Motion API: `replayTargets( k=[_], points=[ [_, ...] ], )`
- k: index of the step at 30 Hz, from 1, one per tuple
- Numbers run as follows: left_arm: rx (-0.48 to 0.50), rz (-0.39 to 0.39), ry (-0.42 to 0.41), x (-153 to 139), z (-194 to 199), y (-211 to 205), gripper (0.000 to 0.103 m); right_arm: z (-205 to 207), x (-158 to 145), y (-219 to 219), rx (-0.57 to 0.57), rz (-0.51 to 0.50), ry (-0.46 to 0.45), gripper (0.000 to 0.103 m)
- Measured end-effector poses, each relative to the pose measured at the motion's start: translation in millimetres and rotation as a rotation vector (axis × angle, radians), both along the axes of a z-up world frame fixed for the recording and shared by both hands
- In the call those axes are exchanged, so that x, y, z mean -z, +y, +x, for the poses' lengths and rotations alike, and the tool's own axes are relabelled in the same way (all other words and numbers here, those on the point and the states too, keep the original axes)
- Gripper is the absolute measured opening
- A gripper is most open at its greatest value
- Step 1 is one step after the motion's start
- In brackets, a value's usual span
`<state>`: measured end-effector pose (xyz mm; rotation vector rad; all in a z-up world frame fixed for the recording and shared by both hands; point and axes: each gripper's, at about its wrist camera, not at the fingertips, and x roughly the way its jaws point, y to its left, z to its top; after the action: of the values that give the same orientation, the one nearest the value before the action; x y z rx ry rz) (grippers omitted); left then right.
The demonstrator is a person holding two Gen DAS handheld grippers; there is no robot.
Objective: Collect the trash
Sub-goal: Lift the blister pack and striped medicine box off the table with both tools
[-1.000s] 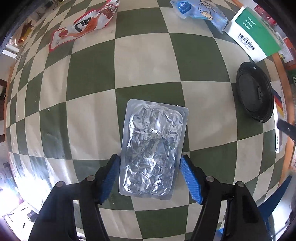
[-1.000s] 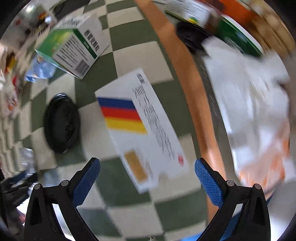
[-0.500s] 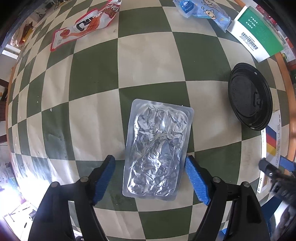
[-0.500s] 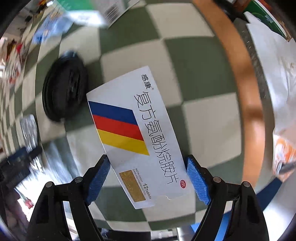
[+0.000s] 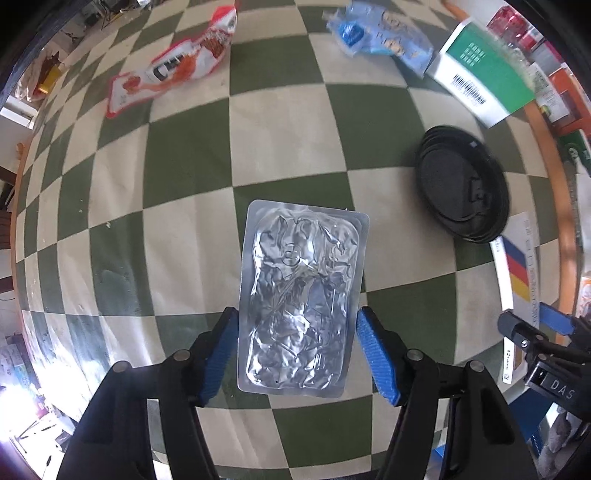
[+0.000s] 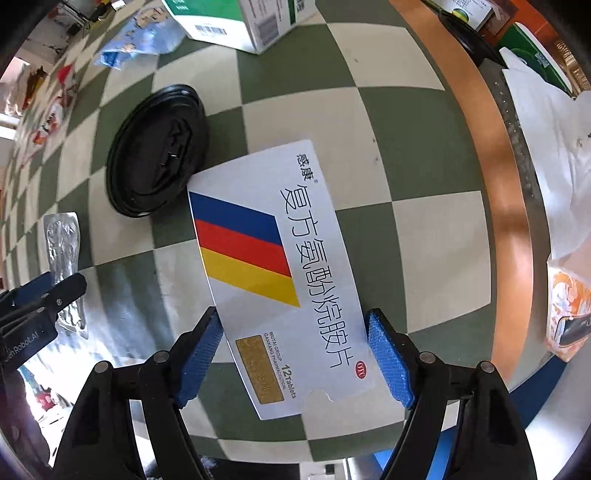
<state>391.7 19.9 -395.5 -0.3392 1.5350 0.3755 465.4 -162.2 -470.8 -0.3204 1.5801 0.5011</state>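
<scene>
My left fingers point(image 5: 297, 354) straddle the foil pack point(image 5: 301, 295), my right fingers point(image 6: 295, 354) the pill box point(image 6: 280, 273); both spread, lined up to pinch.

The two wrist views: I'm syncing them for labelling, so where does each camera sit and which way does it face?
Left wrist: on the left gripper, looking down at the checkered table; its blue fingers flank a foil blister pack.
Right wrist: on the right gripper, looking down near the table's edge; its fingers flank a flat medicine box.
Shared: black lid, foil pack, medicine box, green box; each view shows the other gripper.
</scene>
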Motion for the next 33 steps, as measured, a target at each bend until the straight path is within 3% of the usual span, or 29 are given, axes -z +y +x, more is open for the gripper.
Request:
replayTargets(
  k=[10,19,26,33],
  points=[
    [-0.03,0.029,-0.121,-52.7,-43.4,13.2,0.062,-52.3,-29.9,-0.9,0.014,0.113,0.005,0.079],
    [-0.069,0.005,-0.192,-63.8,-132.4,26.9,0.062,-92.6,-82.1,11.9,0.023,0.202,-0.028,0.078],
    [-0.079,-0.025,-0.243,-66.6,-236.0,30.4,0.062,-192.1,-109.1,-4.3,0.089,0.26,-0.089,0.078],
    [-0.089,-0.108,-0.203,-48.0,-325.2,25.8,0.062,-305.6,-95.8,-27.0,0.155,0.255,-0.049,0.078]
  ],
)
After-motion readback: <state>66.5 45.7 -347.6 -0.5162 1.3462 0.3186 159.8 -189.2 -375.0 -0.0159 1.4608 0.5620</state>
